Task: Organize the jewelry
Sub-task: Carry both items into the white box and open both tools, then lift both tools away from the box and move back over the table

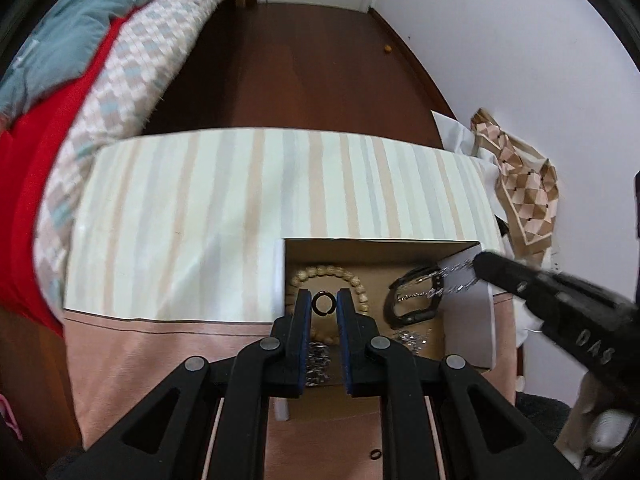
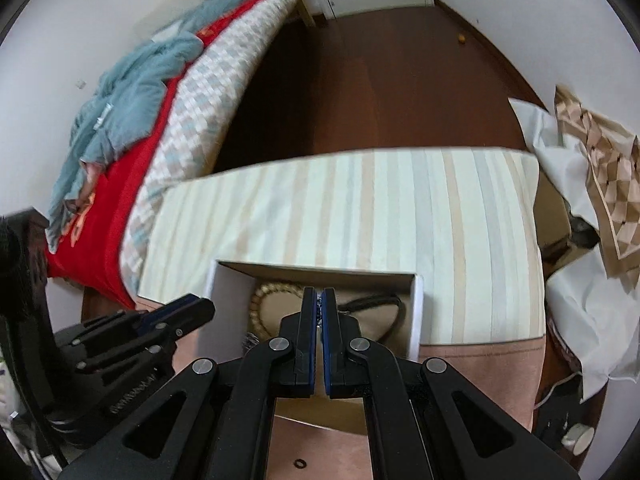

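Right tongs [image 2: 319, 304] were clamped on a silver chain [image 1: 456, 278] dangling over the box [image 1: 486, 312]. Left tongs [image 1: 324, 304] sat apart around a black ring [image 1: 323, 303]. Chain looked light, floppy, slippery; I'd pinch mid-length.

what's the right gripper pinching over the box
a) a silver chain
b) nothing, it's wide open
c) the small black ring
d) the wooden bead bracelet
a: the right gripper is shut on a silver chain, which hangs from its tip over the box, while the bead bracelet lies inside it.
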Demonstrator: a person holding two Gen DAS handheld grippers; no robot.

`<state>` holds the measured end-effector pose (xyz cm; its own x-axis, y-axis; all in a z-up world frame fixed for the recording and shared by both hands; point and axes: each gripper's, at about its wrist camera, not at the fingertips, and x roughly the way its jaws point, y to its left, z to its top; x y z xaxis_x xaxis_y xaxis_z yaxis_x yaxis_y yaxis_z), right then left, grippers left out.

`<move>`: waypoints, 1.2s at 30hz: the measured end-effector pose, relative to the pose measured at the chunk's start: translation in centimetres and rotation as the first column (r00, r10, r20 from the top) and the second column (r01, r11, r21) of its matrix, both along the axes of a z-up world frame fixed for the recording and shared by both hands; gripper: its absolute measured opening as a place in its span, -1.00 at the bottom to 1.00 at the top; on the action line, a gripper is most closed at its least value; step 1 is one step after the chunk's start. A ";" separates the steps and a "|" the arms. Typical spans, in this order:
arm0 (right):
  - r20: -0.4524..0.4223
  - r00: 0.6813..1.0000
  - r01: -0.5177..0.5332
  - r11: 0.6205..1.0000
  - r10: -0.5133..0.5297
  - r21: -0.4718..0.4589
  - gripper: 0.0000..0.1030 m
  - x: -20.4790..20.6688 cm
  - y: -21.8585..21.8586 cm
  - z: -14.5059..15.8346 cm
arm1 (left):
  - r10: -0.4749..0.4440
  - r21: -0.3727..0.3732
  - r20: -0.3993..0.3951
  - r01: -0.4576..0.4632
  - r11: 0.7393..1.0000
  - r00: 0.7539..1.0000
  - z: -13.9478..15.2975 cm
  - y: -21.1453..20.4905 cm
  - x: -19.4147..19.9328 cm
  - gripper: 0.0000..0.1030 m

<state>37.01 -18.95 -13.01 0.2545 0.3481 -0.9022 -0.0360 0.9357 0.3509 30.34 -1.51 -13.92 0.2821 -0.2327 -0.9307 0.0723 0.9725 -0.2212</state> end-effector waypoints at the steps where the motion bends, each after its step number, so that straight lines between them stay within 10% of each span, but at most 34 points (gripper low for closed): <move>1: -0.025 1.000 -0.001 1.000 0.001 -0.010 -0.94 0.0 -0.1 -0.5 | 0.001 0.004 -0.014 -0.001 1.000 1.000 -0.2 -0.1 0.3 -0.78; 8: -0.057 0.998 -0.003 0.997 -0.002 -0.080 -0.81 -0.8 -0.7 -1.3 | 0.029 0.033 -0.008 -0.029 0.999 1.000 0.5 0.1 1.0 -0.37; 11: -0.033 0.999 0.004 0.994 -0.008 -0.105 -0.26 -1.4 -1.1 -0.6 | 0.058 0.069 0.036 -0.061 0.996 0.998 1.4 1.0 0.6 0.20; 21: 0.059 0.998 0.038 0.934 -0.018 -0.354 0.91 -5.1 -0.2 1.5 | 0.109 0.245 0.177 -0.151 0.958 0.978 3.5 3.0 -3.3 0.93; 36: 0.136 0.989 0.109 0.932 -0.065 -0.345 1.00 -11.3 0.5 4.4 | 0.088 0.267 0.262 -0.160 0.950 0.961 6.0 2.7 -9.7 0.98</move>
